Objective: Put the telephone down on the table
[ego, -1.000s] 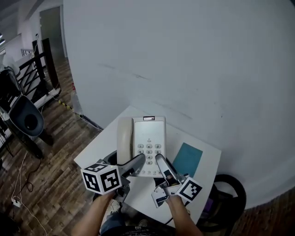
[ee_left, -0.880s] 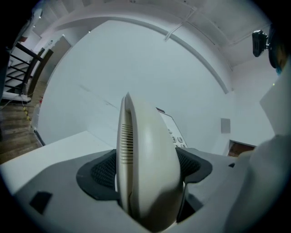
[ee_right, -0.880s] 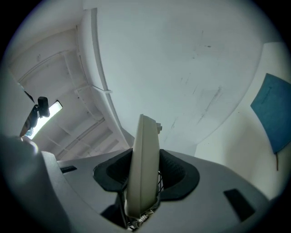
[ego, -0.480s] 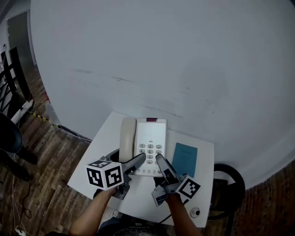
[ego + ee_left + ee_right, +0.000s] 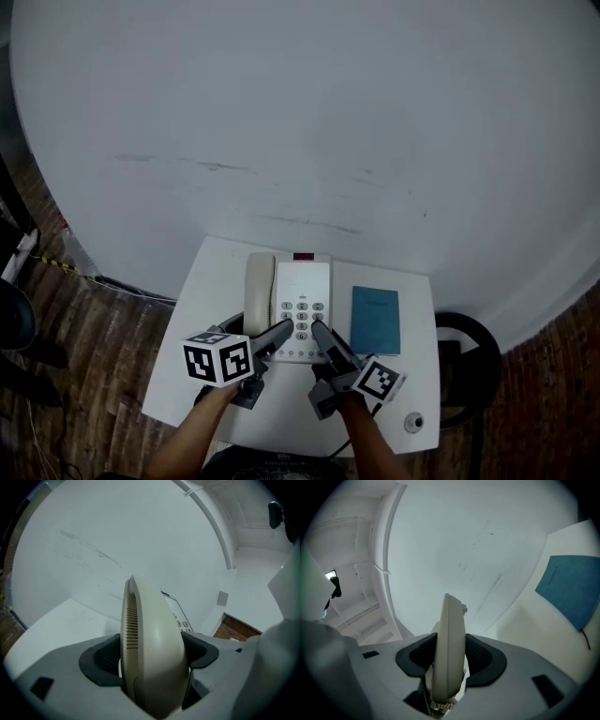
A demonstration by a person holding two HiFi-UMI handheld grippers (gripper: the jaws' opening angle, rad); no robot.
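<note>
Cream plastic fills the left gripper: its jaws are clamped on the near end of the handset, which lies along the left side of the telephone. Just right of it, the right gripper pinches the thin near edge of the telephone body, pads pressed on both faces. The set is ahead of both grippers over the white table, and a blue booklet lies flat further right.

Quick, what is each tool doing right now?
Left tool: closed on the telephone, left side.
Right tool: closed on the telephone, right side.
</note>
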